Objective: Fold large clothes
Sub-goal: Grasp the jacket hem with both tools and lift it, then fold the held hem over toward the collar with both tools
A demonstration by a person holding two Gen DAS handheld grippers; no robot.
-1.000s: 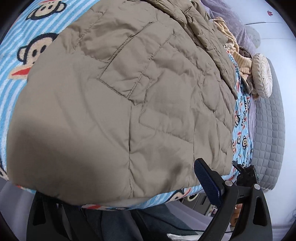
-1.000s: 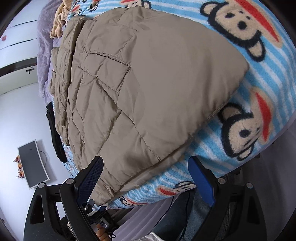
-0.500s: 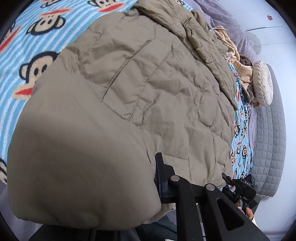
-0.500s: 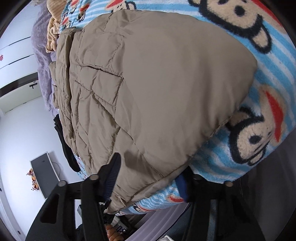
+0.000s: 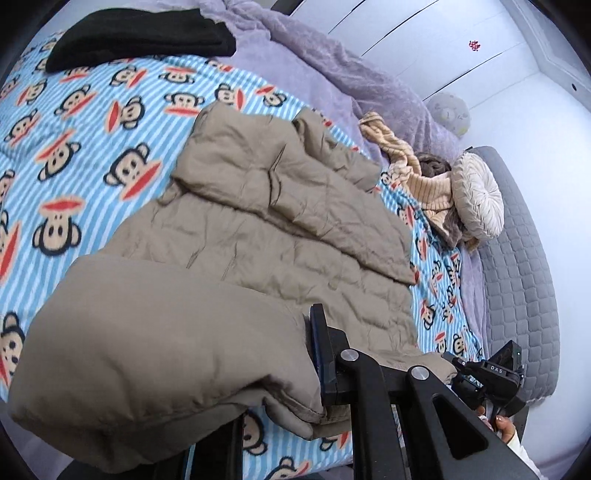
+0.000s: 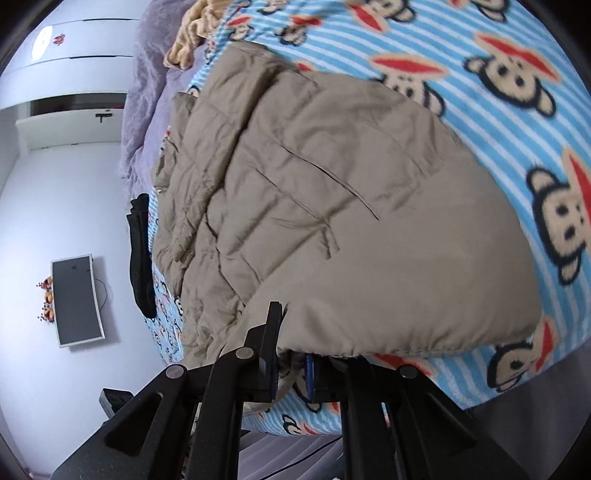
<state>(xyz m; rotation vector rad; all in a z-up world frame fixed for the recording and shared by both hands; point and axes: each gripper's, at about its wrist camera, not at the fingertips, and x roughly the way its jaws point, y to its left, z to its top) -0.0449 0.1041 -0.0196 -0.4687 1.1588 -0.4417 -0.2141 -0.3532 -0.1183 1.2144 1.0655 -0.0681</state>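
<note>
A tan quilted jacket (image 5: 258,236) is lying on the monkey-print blanket (image 5: 92,122), which is serving as the landmark here: the jacket is resting across the blanket's near half, with its bottom hem hanging at the blanket's front edge and its collar end pointing toward the far side.

The left gripper (image 5: 317,373) is pinching the puffy hem at one near corner, its jaws drawn nearly together with only the padded cloth between them. The right gripper (image 6: 291,362) is doing the same at the other near corner, its blue-padded jaws squeezing a bunched bit of hem (image 6: 284,365) (the fabric is bulging out above the pads).

As for progress, a sleeve or side panel (image 5: 295,192) is already lying folded in over the body, so the narrowing looks at least partly done. What seems to be left is the lengthwise fold: the hem, now gripped at both corners, looks ready to be carried over toward the collar, and the far part is not yet covered.

Beyond the jacket on the blanket's far side, a black garment (image 5: 140,33), a beige knit (image 5: 413,173) and a round cushion (image 5: 478,195) are waiting.
</note>
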